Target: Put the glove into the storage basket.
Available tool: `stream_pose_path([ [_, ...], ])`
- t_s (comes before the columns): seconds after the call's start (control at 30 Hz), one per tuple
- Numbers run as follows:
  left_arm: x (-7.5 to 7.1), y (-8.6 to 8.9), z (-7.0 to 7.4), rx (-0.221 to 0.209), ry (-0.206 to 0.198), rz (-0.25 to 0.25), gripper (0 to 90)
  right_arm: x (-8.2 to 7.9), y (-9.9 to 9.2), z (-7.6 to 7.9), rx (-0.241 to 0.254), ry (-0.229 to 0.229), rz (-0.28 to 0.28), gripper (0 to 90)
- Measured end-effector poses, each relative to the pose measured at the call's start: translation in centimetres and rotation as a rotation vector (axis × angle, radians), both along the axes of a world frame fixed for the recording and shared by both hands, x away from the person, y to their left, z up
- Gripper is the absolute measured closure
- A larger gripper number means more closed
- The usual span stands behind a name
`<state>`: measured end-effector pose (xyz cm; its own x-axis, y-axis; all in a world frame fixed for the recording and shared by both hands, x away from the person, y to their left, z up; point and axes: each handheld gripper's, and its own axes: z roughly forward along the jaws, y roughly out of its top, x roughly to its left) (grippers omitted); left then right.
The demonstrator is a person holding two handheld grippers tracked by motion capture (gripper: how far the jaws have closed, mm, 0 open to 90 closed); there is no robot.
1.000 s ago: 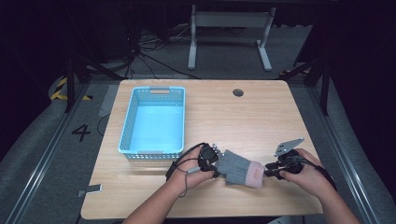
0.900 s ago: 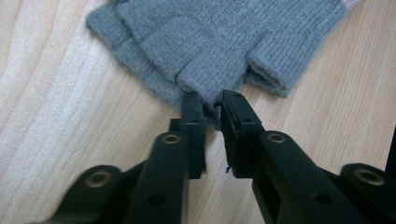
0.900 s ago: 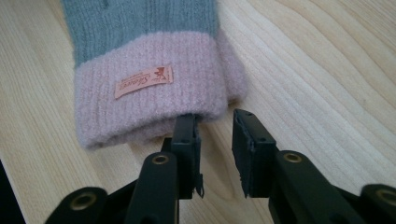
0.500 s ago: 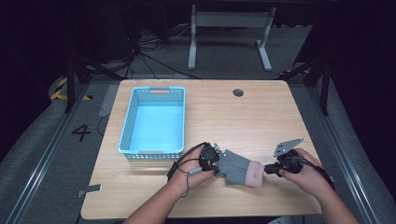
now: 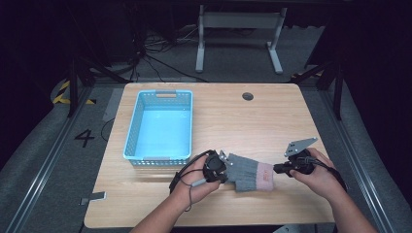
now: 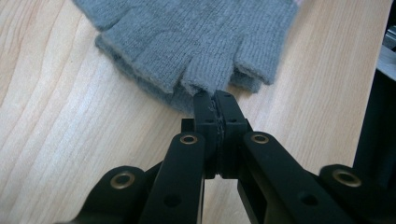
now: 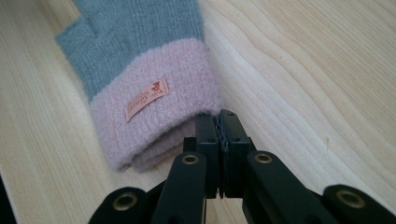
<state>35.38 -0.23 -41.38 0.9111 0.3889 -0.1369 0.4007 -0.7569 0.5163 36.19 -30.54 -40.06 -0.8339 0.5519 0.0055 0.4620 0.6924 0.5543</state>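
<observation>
Glove: a grey fingerless knit glove (image 5: 248, 172) with a pink cuff (image 5: 265, 176) is seen lying flat on the table (image 5: 233, 121), in the lower middle of the high view, stretched between the two grippers.
Glove fingers: the open finger ends (image 6: 205, 77) are turned toward the left of the high view; in the left gripper view they fill the upper middle of the frame.
Label: a small orange tag (image 7: 146, 99) is sewn on the cuff, left of centre in the right gripper view; its lettering is too small to be read.
Left gripper: the left gripper (image 5: 222, 167) is clenched on a finger end of the glove; its jaws have just been closing, with knit pinched between them.
Right gripper: the right gripper (image 5: 277, 169) is clenched at the lower right edge of the cuff; its jaws have just been closing, and whether cloth is caught between them cannot be told for sure.
Hands: each gripper is held in one hand, the forearms entering from the bottom edge of the high view.
Basket: a light blue basket (image 5: 130, 145) is seen in the middle left of the high view, near the left gripper but apart from the glove.
</observation>
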Motion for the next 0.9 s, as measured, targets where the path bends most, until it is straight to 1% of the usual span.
stream_pose_path([
  [0.1,-0.1,0.1,-0.2,-0.001,0.008,0.006,89.6,0.3,0.2,-0.1,0.000,0.003,0.005,89.2],
  [0.27,-0.2,-0.1,-0.5,0.010,0.024,-0.006,89.6,0.6,0.3,-0.3,-0.004,0.021,0.004,89.2],
  [0.3,-0.2,-0.2,-0.6,0.006,0.018,-0.008,89.6,0.7,0.3,-0.4,-0.007,0.020,0.005,89.2],
  [0.43,-0.1,-0.5,-1.0,0.013,0.037,-0.013,89.5,0.8,0.1,-0.6,-0.012,0.028,-0.005,89.2],
  [0.5,0.1,-0.5,-1.3,0.018,0.035,-0.019,89.5,0.9,0.1,-0.8,-0.023,0.030,-0.007,89.2],
  [0.57,0.2,-0.5,-1.6,0.028,0.038,-0.014,89.5,0.9,0.3,-1.1,-0.035,0.030,-0.011,89.2],
  [0.63,0.2,-0.5,-1.8,0.025,0.047,-0.006,89.5,0.9,0.5,-1.2,-0.046,0.034,-0.007,89.2],
  [0.77,0.3,-0.4,-1.8,0.021,0.046,-0.005,88.8,0.9,0.5,-1.3,-0.050,0.044,-0.016,88.9],
  [0.8,0.3,-0.5,-1.9,0.020,0.050,-0.005,87.9,0.9,0.5,-1.3,-0.051,0.042,-0.017,88.6],
  [0.9,0.3,-0.4,-1.9,0.017,0.049,0.001,79.2,0.9,0.4,-1.3,-0.058,0.039,-0.018,86.7],
])
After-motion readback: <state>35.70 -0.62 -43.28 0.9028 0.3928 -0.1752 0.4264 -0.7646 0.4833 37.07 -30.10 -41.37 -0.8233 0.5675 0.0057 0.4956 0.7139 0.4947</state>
